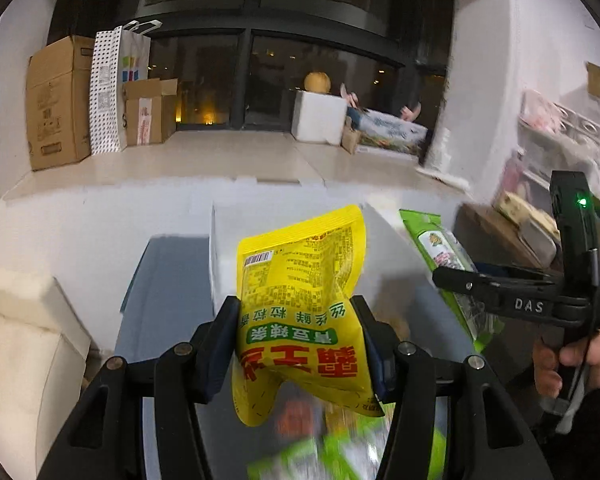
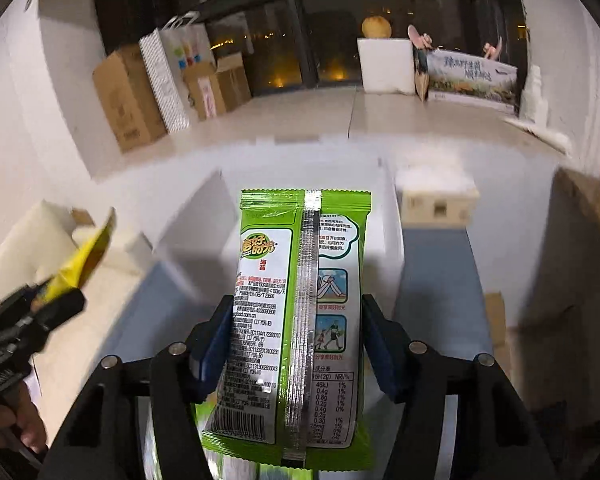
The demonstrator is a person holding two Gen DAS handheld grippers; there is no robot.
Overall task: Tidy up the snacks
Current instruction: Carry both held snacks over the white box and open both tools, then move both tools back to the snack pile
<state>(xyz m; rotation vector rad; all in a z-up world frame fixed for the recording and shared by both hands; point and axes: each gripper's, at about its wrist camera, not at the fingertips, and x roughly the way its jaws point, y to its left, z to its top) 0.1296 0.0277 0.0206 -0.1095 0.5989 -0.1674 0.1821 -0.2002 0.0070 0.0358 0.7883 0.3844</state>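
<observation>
My left gripper is shut on a yellow snack bag with red lettering, which stands up between the blue pads. In the right wrist view the same bag sticks out of that gripper at the far left. My right gripper is shut on a green seaweed packet, its back seam facing the camera. From the left wrist view the packet hangs in the right gripper, with a hand on the handle.
A white open box and a blue-grey surface lie ahead of both grippers. Blurred snack packs lie below. Cardboard boxes and a white foam box stand on the window ledge. A white cushion is at left.
</observation>
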